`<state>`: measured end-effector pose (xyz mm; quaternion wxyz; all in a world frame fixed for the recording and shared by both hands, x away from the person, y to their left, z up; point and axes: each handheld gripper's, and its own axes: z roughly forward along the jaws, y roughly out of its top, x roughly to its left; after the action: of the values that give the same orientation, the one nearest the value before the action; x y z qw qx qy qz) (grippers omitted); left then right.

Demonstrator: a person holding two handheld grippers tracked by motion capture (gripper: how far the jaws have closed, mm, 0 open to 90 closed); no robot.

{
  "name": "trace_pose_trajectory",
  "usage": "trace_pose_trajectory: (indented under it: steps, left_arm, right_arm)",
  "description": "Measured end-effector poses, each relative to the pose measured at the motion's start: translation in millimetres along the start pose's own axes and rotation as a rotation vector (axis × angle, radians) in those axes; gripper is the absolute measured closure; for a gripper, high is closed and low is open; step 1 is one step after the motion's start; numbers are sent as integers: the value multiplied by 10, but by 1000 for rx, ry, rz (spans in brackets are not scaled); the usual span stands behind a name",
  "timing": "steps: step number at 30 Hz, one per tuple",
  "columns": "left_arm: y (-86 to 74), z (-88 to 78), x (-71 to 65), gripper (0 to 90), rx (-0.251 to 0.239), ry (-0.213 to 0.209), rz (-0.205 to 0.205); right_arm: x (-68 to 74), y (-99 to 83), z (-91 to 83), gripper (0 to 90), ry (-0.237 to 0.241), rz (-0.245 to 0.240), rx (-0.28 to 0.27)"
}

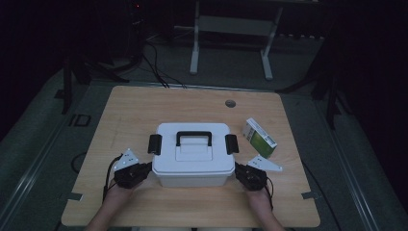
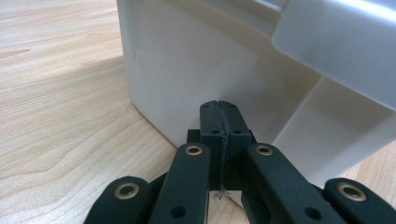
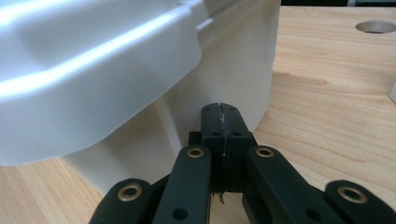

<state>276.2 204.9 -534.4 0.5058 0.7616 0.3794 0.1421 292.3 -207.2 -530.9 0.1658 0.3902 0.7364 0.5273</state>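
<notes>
The white storage box [image 1: 192, 154] stands in the middle of the tabletop [image 1: 134, 106], with its black handle [image 1: 193, 138] on the lid. The left tool [image 1: 146, 168] is at the lower left corner of the box, the right tool [image 1: 239, 169] at the lower right corner. Both tools have their jaws pressed together and pinch nothing. A green carton [image 1: 260, 137] lies to the right of the box.

A dim lab or test room: beyond the wooden worktop [image 1: 144, 110] with its cable hole [image 1: 230, 103], black cables [image 1: 156, 67] trail over grey floor toward a white metal frame [image 1: 231, 43] and dark tripod legs [image 1: 67, 82].
</notes>
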Motion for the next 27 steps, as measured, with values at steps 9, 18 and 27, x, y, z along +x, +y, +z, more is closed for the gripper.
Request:
trace_pose_trajectory:
  steps: [9,18,27]
  left_arm:
    - [54,-89,166,819,42,23,-3]
    - [138,-137,278,615,132,45,4]
    - [239,-236,409,395,246,43,35]
  right_arm:
    - [-151,23,-97,769,-27,-6,-21]
    - [-284,12,-201,416,-13,-45,-3]
    - [-380,-45,-236,159,61,-22,26]
